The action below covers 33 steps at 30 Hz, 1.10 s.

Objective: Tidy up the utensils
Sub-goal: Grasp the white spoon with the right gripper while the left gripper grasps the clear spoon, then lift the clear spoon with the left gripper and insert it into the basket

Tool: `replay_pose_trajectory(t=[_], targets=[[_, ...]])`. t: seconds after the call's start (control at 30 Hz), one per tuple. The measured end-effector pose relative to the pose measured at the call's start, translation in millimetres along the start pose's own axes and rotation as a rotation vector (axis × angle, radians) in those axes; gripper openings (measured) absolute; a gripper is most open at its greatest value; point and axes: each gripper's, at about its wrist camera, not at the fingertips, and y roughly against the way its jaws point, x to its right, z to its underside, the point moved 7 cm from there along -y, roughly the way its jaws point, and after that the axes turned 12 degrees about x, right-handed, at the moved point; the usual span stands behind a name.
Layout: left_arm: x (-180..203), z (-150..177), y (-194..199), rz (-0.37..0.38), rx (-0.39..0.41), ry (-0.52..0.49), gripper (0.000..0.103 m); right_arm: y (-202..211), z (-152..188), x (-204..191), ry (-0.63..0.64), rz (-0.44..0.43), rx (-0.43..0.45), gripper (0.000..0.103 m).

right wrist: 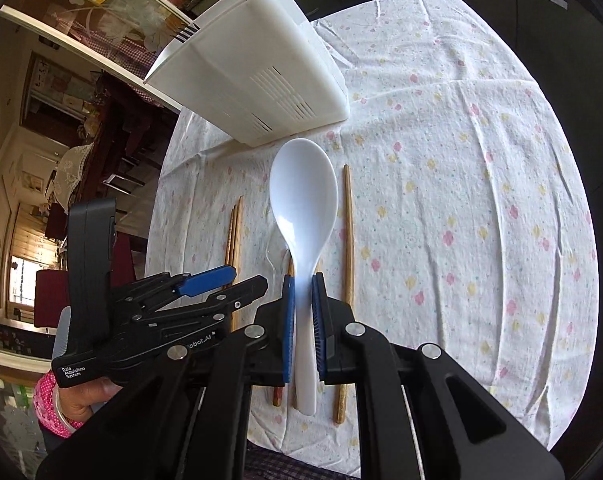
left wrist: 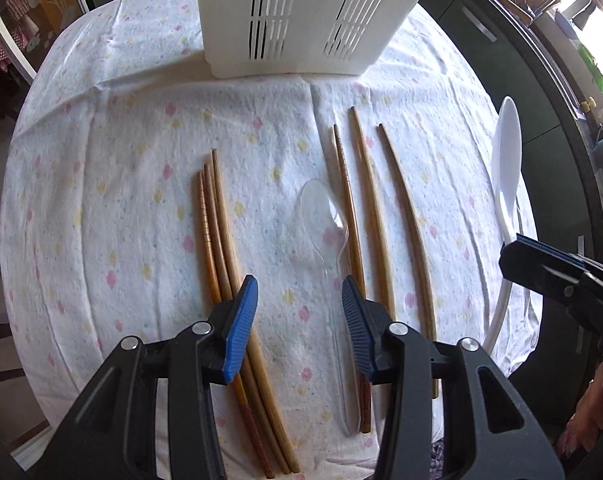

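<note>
My right gripper [right wrist: 302,284] is shut on the handle of a white plastic spoon [right wrist: 303,204] and holds it above the table, bowl pointing forward; it also shows in the left wrist view [left wrist: 506,168]. My left gripper [left wrist: 299,292] is open and empty, low over the cloth. A clear plastic spoon [left wrist: 321,216] lies between its fingers. Three wooden chopsticks [left wrist: 217,240] lie bunched to its left and three more [left wrist: 365,200] spread to its right. A white slotted utensil holder [left wrist: 297,20] stands at the far side of the table.
The table wears a white cloth with small flowers [left wrist: 101,200]. Dark cabinets [left wrist: 501,52] run along the right. A person's hand with a pink sleeve [right wrist: 57,404] holds the left gripper [right wrist: 225,280]. Chairs stand to the left.
</note>
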Motion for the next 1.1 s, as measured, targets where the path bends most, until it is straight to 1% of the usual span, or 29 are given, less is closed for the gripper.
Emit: replay_pose_trajectory(t=[0.13,0.27,0.3,0.33,0.43,0.63,0.77,0.83,0.87,1.0,1.1], targets=[[4,0,-8,-0.011,-0.029,0.007,0.04,2,1,1,-0.002,-0.008,0.003,0.009],[8,-2,-9,-0.02,-0.032,-0.011,0.037,7,0,1,-0.004,-0.014,0.009,0.009],[9,-2,-11,-0.023,-0.034,-0.015,0.033,8,-1,2,-0.005,-0.015,0.01,0.009],[11,-2,-12,-0.032,-0.037,-0.023,0.026,9,-1,3,-0.006,-0.017,0.011,0.009],[22,-4,-17,-0.044,-0.043,-0.041,0.02,11,-2,4,-0.006,-0.022,0.013,0.009],[36,-6,-20,-0.065,-0.052,-0.044,0.02,15,-5,7,-0.008,-0.025,0.02,0.009],[50,-9,-27,-0.101,-0.057,-0.073,0.019,21,-8,10,-0.01,-0.019,0.03,0.009],[52,-11,-29,-0.125,-0.057,-0.08,0.012,24,-8,11,-0.009,-0.02,0.034,0.009],[52,-12,-29,-0.129,-0.058,-0.082,0.01,25,-8,12,-0.008,-0.021,0.036,0.009],[50,-14,-29,-0.114,-0.051,-0.074,0.009,28,-10,11,-0.009,-0.034,0.042,0.009],[44,-14,-25,-0.106,-0.016,-0.074,0.008,30,-11,13,-0.012,-0.04,0.049,0.009]])
